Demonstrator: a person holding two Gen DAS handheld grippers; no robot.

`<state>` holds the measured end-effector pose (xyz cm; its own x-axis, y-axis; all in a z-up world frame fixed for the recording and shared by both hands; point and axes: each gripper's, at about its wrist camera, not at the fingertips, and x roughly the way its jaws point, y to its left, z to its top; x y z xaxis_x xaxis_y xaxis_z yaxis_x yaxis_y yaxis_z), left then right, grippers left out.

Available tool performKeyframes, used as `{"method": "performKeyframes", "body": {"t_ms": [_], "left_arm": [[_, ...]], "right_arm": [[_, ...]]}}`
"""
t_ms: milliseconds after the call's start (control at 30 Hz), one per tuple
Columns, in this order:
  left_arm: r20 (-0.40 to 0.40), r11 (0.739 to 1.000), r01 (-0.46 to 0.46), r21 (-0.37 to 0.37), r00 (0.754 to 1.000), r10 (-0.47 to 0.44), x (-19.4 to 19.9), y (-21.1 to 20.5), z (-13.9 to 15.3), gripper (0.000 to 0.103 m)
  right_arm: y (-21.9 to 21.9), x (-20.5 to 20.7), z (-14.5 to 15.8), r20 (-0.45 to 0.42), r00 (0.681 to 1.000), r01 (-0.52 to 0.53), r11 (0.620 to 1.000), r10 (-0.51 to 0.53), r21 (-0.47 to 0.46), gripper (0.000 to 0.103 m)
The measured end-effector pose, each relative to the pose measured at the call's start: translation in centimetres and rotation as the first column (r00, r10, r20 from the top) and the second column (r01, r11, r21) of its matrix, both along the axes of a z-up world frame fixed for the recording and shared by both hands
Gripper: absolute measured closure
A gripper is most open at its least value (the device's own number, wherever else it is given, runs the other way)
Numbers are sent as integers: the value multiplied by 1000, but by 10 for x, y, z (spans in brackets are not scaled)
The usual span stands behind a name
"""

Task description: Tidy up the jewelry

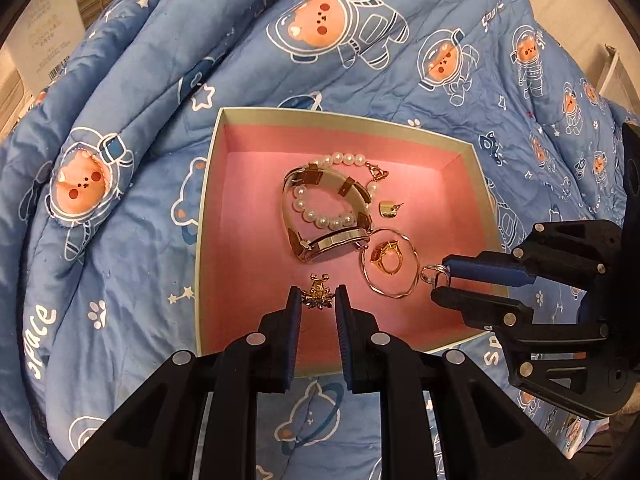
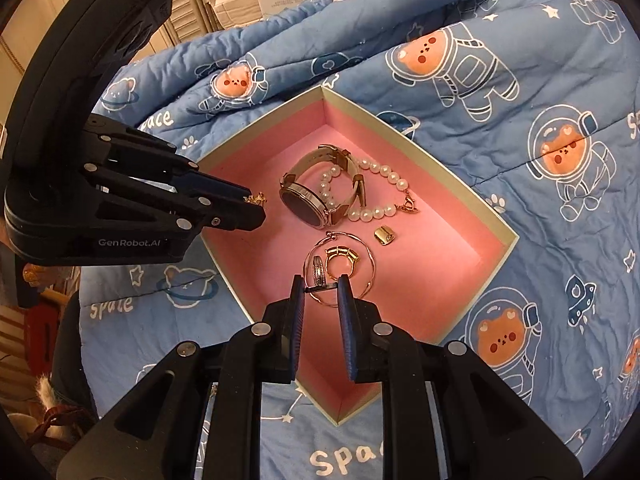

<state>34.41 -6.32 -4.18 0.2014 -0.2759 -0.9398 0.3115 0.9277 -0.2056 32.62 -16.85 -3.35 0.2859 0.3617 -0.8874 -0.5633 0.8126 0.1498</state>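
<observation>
Both jaws are nearly closed, each one pinching a small jewel above the pink box.

The left gripper (image 1: 318, 300) pinches a gold flower brooch (image 1: 319, 294); the right gripper (image 2: 320, 289) pinches a silver ring (image 2: 317, 274). In the pink box (image 1: 256, 216) behind lie a thin hoop (image 1: 390, 264) around a gold ring (image 1: 387, 258), then a watch (image 2: 306, 200), a pearl bracelet (image 1: 320, 216) and a gold ear stud (image 1: 387, 209).

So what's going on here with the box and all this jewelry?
A person is sorting jewelry into a pink-lined box on a blue quilt. The left gripper holds a gold brooch, the right gripper a silver ring. A watch, pearl bracelet and hoop already lie inside.
</observation>
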Motion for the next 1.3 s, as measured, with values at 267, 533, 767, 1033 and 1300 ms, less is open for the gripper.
{"method": "performKeyframes", "body": {"t_ms": [267,533,767,1033,1300], "left_arm": [[-27,1000,0,7,1000,0,8,-6,-12,86],[-31,1000,0,8,1000,0,9,-9,-18,86],[-12,1000,6,-2,1000,-6,8,-9,-14,78],[74,996,-9,-92,997,16,0,5,25,58],[306,991,-61,-118,947,95,-48,28,62,18]], "right_arm": [[10,9,-13,-23,999,-42,997,41,-66,85],[17,11,-26,-38,997,-68,991,64,-115,85],[22,13,-31,-29,998,-63,990,60,-123,85],[12,11,-11,22,999,-23,999,24,-45,56],[-14,-31,31,114,991,51,990,-67,132,48]]}}
